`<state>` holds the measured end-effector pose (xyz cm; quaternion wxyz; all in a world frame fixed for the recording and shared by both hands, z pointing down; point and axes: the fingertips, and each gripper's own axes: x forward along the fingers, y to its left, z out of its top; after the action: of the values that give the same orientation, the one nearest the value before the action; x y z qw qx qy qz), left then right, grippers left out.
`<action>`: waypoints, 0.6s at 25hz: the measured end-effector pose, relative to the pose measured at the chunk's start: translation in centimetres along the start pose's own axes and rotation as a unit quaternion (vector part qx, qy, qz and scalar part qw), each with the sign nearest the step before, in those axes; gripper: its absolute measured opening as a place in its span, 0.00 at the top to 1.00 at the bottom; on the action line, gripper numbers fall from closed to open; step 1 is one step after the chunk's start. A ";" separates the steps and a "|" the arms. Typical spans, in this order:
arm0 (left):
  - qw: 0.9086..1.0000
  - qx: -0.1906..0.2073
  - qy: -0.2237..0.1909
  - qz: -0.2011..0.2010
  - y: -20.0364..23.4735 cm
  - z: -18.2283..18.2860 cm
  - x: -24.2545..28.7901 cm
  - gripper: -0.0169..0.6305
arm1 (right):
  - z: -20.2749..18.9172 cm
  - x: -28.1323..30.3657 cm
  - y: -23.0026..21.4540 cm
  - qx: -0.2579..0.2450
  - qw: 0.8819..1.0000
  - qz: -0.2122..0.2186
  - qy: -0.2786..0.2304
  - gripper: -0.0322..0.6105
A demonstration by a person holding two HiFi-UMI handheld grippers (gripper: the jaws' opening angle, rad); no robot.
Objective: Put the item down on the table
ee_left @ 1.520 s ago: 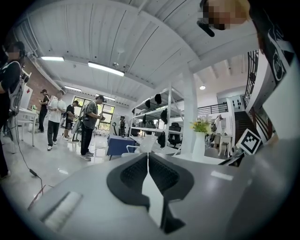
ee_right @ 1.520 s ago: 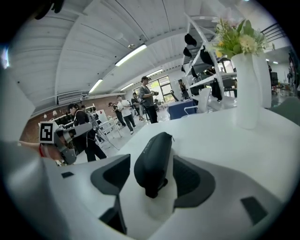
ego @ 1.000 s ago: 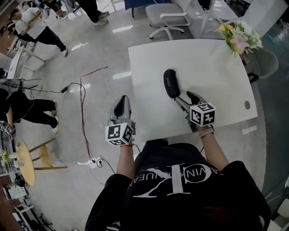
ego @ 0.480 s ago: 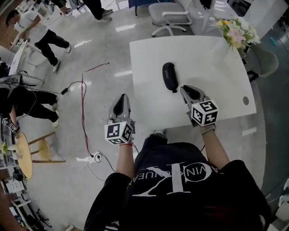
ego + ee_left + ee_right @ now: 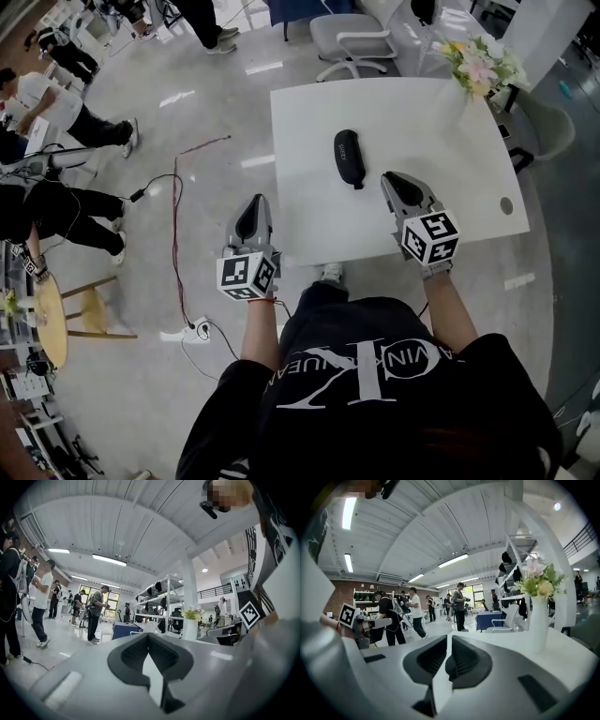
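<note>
On the white table (image 5: 441, 141) lies a black oblong case (image 5: 350, 157); near-right of it, the right gripper (image 5: 394, 180) has just clenched shut, empty; the left gripper (image 5: 255, 202) is clenched too.

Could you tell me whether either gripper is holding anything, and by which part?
Nothing is held. The left gripper is shut, empty; the right gripper has just closed on nothing. The black case lies free on the table.

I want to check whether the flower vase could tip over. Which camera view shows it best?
The right gripper view: the flower vase stands close and side-on, with its white body and blooms in full. The head view shows it from above, mostly blooms. The left gripper view shows it small and distant.
</note>
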<state>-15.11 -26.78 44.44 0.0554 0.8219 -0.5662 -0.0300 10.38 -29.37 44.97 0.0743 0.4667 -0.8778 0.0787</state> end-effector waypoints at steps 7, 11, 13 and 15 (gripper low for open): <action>1.000 0.008 -0.016 -0.004 -1.0 1.4 0.1 0.95 | 1.6 -1.7 -0.9 -0.008 1.000 -0.010 -0.021 0.89; 1.000 0.013 -0.025 -0.004 -1.2 2.3 -0.4 0.95 | 2.4 -2.4 -0.6 -0.014 0.999 -0.011 -0.031 0.89; 0.999 0.016 -0.030 -0.003 -1.2 2.8 -0.5 0.95 | 2.8 -2.6 -0.4 -0.017 0.999 -0.009 -0.037 0.89; 0.999 0.020 -0.034 -0.002 -1.2 3.2 -0.5 0.95 | 3.2 -2.7 -0.3 -0.021 0.999 -0.007 -0.042 0.89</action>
<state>-14.52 -26.10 41.07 0.0197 0.8223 -0.5668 -0.0473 11.97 -28.05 41.35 0.0482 0.4739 -0.8784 0.0402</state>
